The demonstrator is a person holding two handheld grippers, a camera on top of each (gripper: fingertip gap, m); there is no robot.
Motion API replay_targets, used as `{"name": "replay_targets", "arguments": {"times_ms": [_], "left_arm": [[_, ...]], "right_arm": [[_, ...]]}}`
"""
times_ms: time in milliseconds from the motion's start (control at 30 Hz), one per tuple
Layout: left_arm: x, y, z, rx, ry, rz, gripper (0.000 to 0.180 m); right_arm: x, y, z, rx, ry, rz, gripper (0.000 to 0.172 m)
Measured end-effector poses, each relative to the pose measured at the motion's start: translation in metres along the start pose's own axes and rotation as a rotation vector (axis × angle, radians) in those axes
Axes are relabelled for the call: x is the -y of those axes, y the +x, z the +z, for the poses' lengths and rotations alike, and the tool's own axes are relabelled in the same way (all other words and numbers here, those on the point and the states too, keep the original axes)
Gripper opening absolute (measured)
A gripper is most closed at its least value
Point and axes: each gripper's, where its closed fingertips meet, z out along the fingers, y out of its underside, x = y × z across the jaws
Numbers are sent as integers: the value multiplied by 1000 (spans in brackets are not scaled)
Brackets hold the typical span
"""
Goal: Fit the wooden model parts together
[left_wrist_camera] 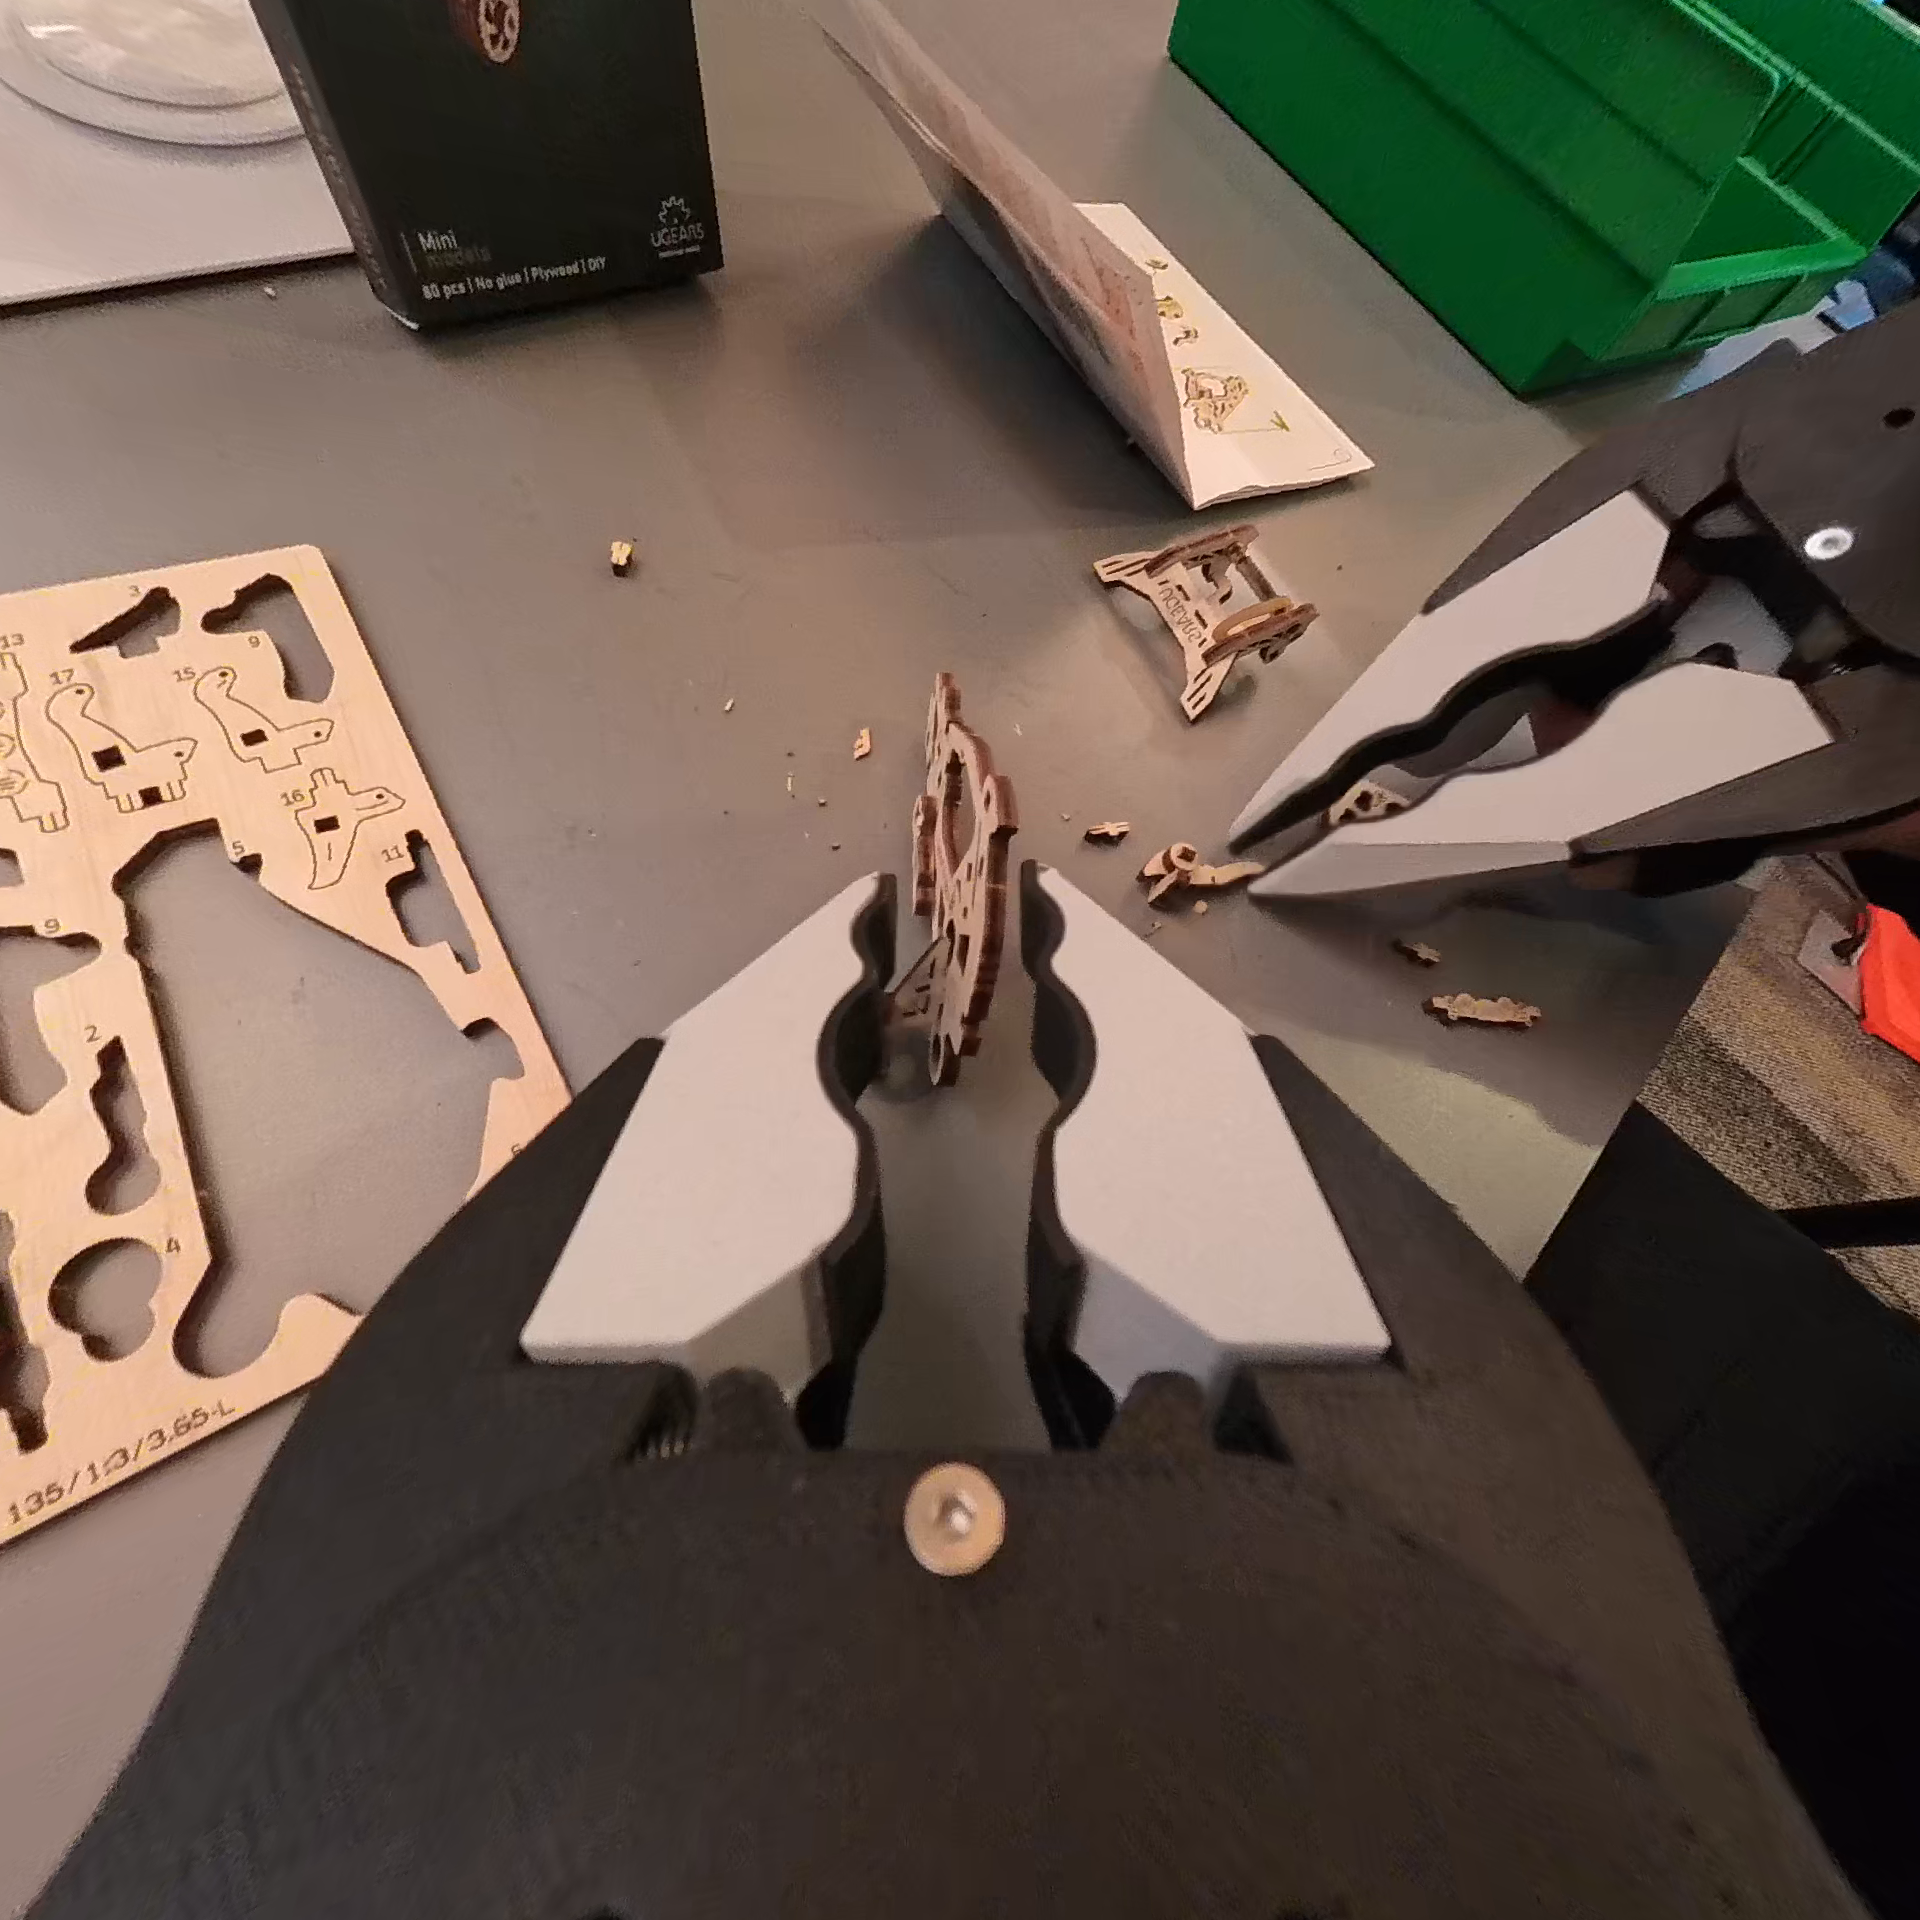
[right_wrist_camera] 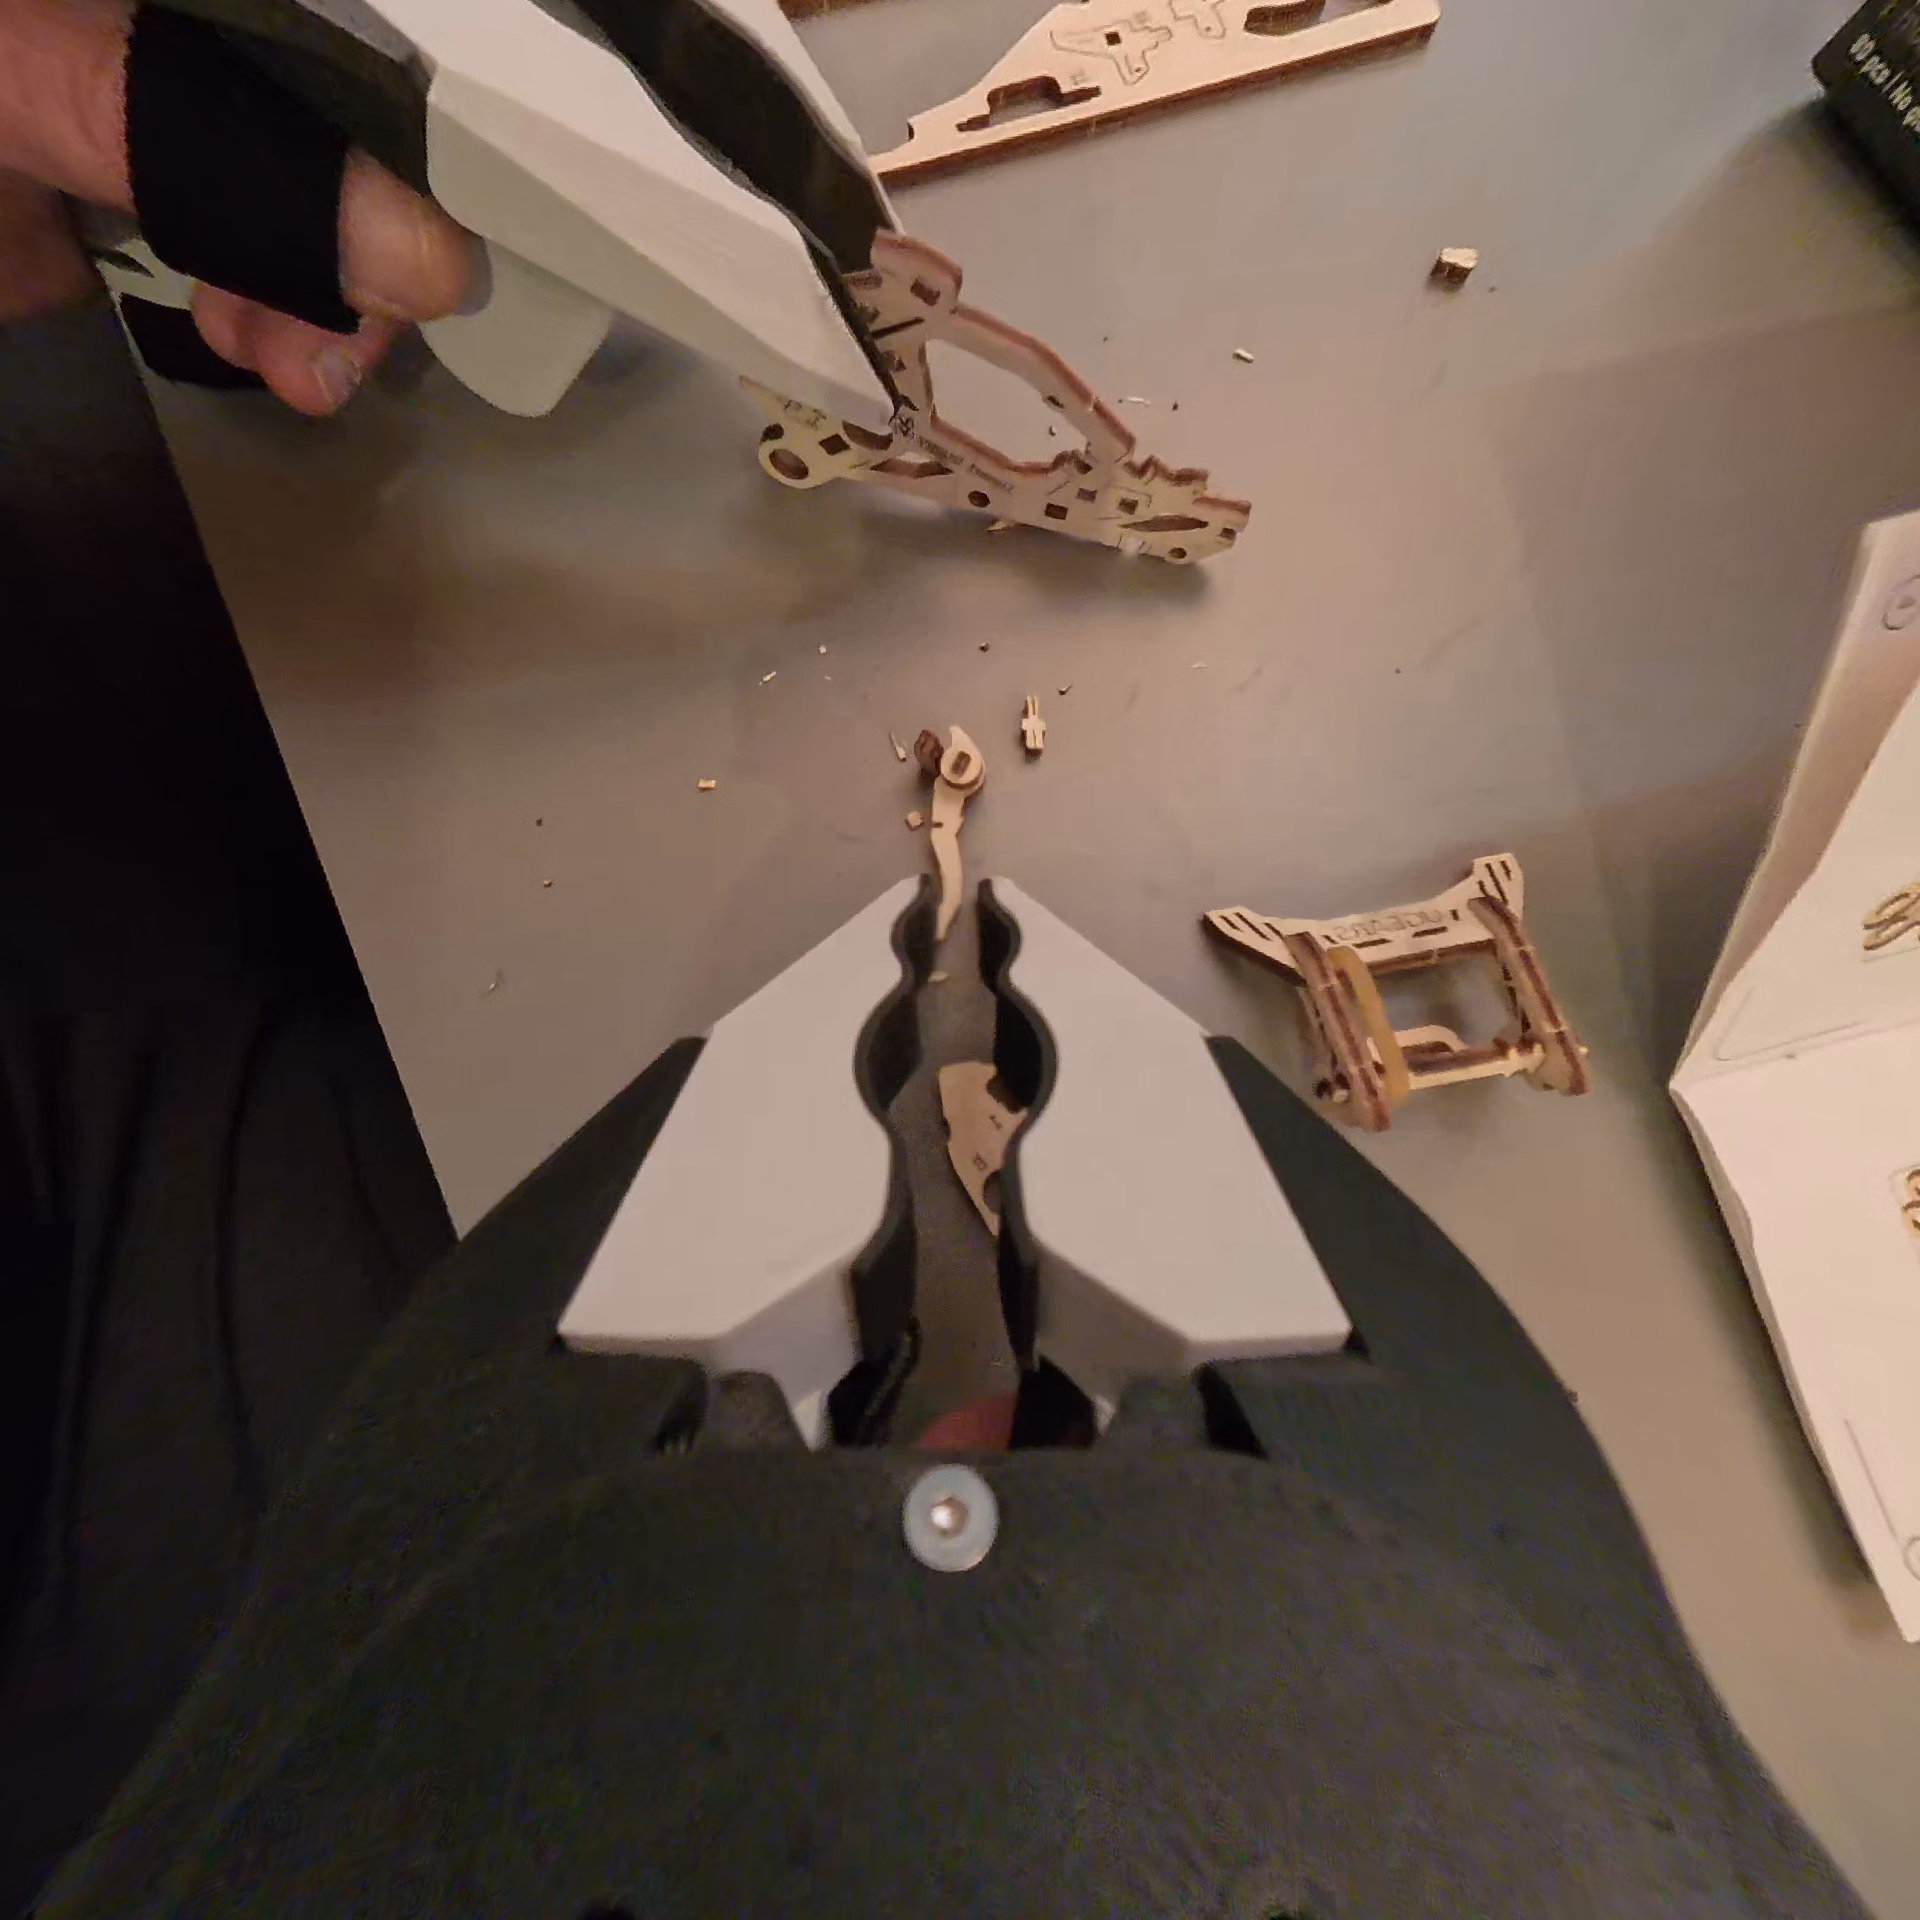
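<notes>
Slim curved pale-wood lever point(right_wrist_camera: 951, 831) flat on grey worktop point(right_wrist_camera: 623, 644), tail between barely parted right tongs point(right_wrist_camera: 952, 885), long axis running straight ahead; released left tongs point(left_wrist_camera: 956, 883) flanking upright brown-edged plywood frame point(left_wrist_camera: 961, 831), well apart.

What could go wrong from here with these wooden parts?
The wooden frame stands on edge between the left tongs, apparently unclamped; it could topple.
The small lever lies between the right tongs' tips among loose chips; closing could flick it away.
A flat piece deep inside the right tongs might drop out.
</notes>
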Motion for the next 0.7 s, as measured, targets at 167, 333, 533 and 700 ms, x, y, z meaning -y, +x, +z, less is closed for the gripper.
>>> {"name": "replay_targets", "arguments": {"times_ms": [167,333,533,700], "left_arm": [[2,0,-4,25,16,26,29],[21,3,-27,145,89,179,42],[47,48,-36,139,119,425,31],[43,65,-17,82,39,471,22]], "right_arm": [[4,1,2,-5,9,10,1],[14,3,-8,-5,78,48,1],[39,-1,-34,-37,212,3,1],[50,-5,-49,-156,214,-121,1]]}}
